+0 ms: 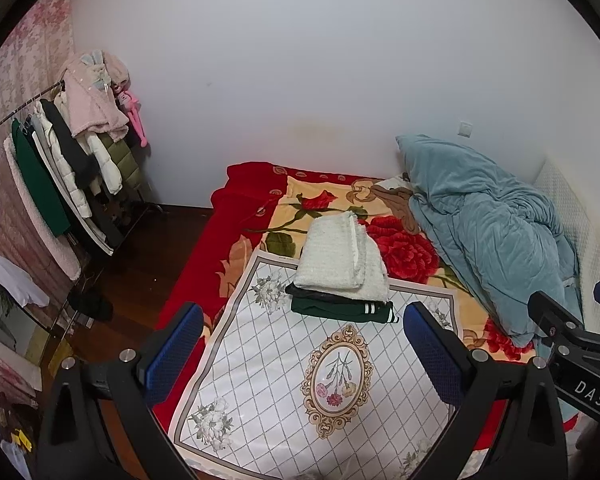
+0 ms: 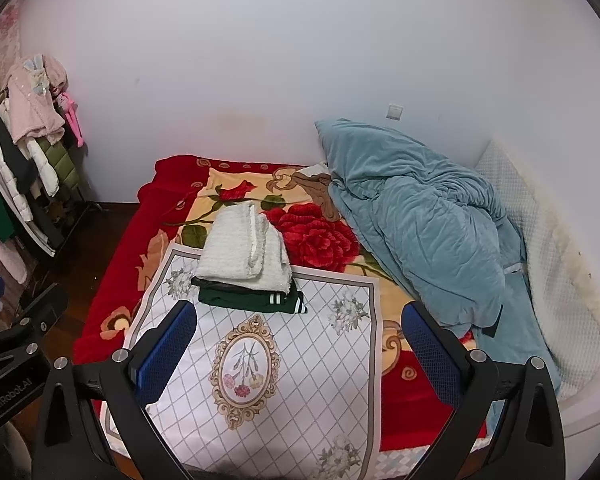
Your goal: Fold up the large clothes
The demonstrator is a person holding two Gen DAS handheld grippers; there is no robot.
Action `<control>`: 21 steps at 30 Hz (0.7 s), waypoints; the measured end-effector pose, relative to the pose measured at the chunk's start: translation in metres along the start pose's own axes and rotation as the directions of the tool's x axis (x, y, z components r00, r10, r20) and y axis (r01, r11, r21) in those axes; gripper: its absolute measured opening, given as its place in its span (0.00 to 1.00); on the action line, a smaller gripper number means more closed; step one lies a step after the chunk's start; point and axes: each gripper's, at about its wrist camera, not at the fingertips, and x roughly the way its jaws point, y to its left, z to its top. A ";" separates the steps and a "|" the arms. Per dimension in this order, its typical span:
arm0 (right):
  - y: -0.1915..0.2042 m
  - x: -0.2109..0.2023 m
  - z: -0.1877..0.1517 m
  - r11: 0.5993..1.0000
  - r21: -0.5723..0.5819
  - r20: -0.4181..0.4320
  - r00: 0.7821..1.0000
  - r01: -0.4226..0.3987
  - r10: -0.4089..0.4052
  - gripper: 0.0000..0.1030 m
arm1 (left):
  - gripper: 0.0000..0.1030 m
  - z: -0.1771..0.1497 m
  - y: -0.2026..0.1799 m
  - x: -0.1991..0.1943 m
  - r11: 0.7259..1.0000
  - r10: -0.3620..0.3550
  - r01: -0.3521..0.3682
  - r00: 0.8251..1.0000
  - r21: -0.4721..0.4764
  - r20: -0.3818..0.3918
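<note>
Folded clothes [image 1: 342,276] are stacked at the white cloth's [image 1: 268,380] far edge; left gripper [image 1: 302,344] and right gripper [image 2: 298,346] are held wide apart, empty.

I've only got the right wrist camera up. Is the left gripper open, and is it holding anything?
Observer: The left gripper is open and holds nothing. It is above the white floral cloth.
Operator: What's on the floor by the clothes rack? My view cuts that off.
Observer: A dark bundle lies on the wooden floor near the foot of the clothes rack. I cannot tell what it is.
Operator: Anything further left of that?
Observer: A white garment hangs low at the left edge, past the rack's hanging coats.
</note>
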 end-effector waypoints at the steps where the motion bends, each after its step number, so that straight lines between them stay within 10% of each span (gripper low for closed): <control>1: 0.000 0.000 0.000 1.000 -0.001 0.001 1.000 -0.001 0.001 1.00 | 0.99 -0.001 0.000 -0.001 1.000 0.002 -0.002 1.000 0.001 -0.001; 21: -0.004 -0.003 -0.003 1.000 0.002 0.002 1.000 -0.013 0.013 1.00 | 0.99 -0.003 -0.005 -0.010 1.000 0.008 -0.008 1.000 0.000 0.007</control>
